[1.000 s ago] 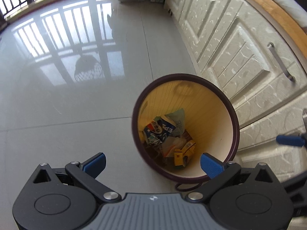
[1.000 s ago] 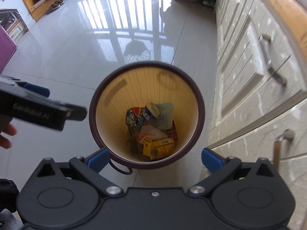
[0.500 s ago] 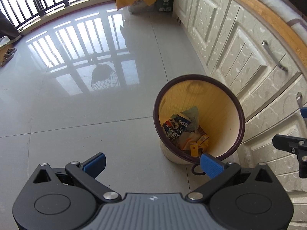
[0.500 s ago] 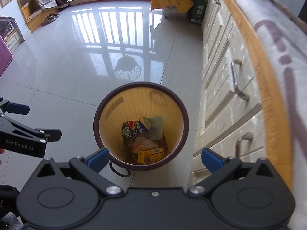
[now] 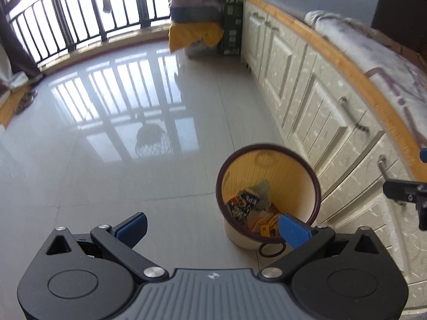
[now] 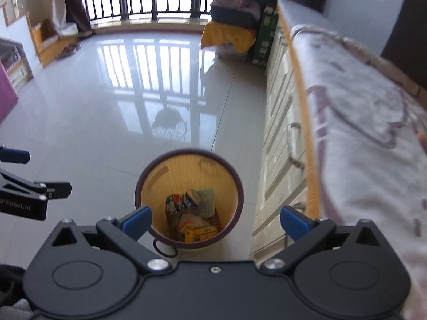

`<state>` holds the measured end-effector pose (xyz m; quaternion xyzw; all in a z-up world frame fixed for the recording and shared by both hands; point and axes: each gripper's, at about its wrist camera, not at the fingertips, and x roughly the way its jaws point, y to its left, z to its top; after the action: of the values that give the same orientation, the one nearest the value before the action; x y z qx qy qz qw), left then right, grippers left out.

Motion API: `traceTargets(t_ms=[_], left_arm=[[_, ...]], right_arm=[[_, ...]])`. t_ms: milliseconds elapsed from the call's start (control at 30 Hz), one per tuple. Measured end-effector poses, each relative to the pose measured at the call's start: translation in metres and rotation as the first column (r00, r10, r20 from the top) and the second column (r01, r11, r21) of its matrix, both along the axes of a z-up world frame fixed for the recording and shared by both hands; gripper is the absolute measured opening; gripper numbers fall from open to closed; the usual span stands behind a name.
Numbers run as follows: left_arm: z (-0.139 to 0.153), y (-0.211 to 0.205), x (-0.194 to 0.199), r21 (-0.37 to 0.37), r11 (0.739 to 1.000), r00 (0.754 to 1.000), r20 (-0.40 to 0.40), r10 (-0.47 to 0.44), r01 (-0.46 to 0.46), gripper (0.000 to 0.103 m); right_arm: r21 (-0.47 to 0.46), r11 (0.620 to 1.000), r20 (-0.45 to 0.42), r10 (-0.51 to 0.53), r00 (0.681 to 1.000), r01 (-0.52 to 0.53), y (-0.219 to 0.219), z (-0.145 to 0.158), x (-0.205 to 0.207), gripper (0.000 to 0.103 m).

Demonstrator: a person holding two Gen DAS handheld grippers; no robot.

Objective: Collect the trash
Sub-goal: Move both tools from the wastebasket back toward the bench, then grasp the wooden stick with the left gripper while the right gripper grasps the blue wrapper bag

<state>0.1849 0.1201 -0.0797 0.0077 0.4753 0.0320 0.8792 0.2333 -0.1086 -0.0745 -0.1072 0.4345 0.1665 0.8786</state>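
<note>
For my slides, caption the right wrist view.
Open right gripper above a trash bin of wrappers beside cream cabinets.

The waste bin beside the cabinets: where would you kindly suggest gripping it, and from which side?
Probably the dark rim of the waste bin, from above: it stands upright and open, the rim is a thin lip an open gripper could straddle. Take the floor-side arc, since the cabinets crowd the other side. The small ring at the base is a poorer option.
</note>
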Motion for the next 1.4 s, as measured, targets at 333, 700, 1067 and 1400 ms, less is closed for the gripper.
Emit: traceTargets(t_ms=[333,700,1067,1400], left_arm=[[0.055,-0.047,-0.024,-0.034,0.996,0.988,0.136,-0.075,0.081,0.103],[0.093,-0.115,-0.043,-0.064,0.980,0.944,0.287,-0.163,0.189,0.103],[0.103,-0.211,-0.041,-0.045,0.945,0.890,0.353,-0.289,0.325,0.103],[0.104,-0.283,-0.031,-0.022,0.909,0.843,0.384,-0.376,0.416,0.103]], right_arm=[[0.053,0.996,0.163,-0.081,0.983,0.073,-0.060,0.061,-0.038,0.103],[0.105,0.979,0.316,-0.199,0.928,0.175,-0.149,0.102,-0.077,0.103],[0.107,0.920,0.409,-0.386,0.827,0.377,-0.275,0.097,-0.100,0.103],[0.170,0.834,0.382,-0.547,0.745,0.525,-0.362,0.067,-0.116,0.103]])
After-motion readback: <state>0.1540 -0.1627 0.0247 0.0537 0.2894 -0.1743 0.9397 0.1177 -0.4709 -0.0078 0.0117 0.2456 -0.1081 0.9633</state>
